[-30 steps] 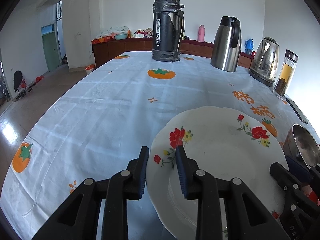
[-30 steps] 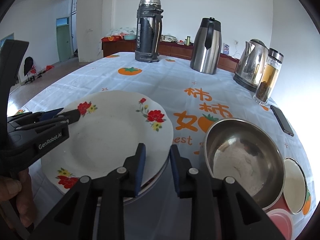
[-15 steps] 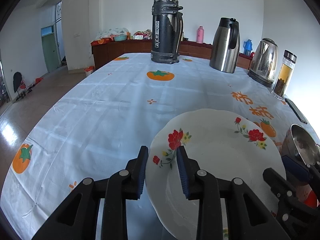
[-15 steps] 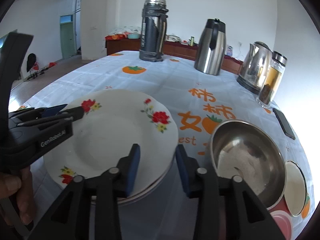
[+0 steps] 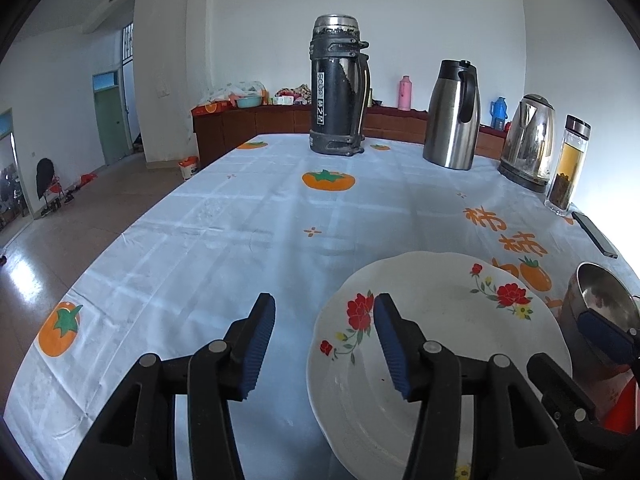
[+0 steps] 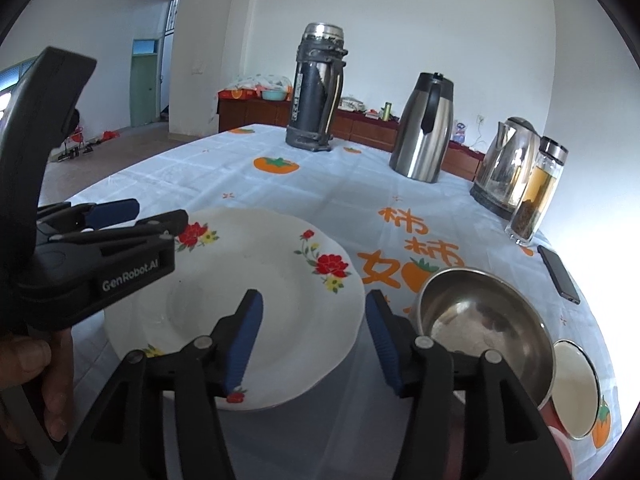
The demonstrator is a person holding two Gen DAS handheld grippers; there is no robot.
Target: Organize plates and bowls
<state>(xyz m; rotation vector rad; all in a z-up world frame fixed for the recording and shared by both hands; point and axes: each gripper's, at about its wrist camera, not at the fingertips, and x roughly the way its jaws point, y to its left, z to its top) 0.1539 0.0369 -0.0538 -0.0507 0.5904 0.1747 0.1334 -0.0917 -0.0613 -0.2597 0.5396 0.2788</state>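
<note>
A: Status on the left hand-held gripper (image 5: 324, 344)?

B: Jaws are being opened. The rim of the floral plate (image 5: 440, 340) is being straddled at the plate's 9 o'clock edge, one pad outside over the cloth, the other over the plate. No pinch is being seen; pads are standing clear of the rim.

A: Right hand-held gripper (image 6: 314, 338)?

B: Also being opened. The plate's edge (image 6: 280, 280) is being straddled at about its 4 o'clock, left pad over the plate, right pad past the rim. Nothing is being pressed.

A: Plate location?

B: It is being carried by the desk (image 5: 240, 240) on the persimmon-print cloth, at 6 o'clock in both views, flat. Whether a second plate is lying under it cannot be told.

A: Bowls?

B: A steel bowl (image 6: 480, 320) is being seen just beside the plate at the plate's 3 o'clock. A small white dish (image 6: 576, 388) is sitting at 4 o'clock of the bowl, partly hidden by it.

A: Far side?

B: At 12 o'clock a black flask (image 5: 339, 88) is being shown upright; a steel carafe (image 5: 452, 116), kettle (image 5: 528, 140) and tea bottle (image 5: 568, 168) are being lined up toward 2 o'clock. A phone (image 6: 558, 274) is lying flat at 3 o'clock.
</note>
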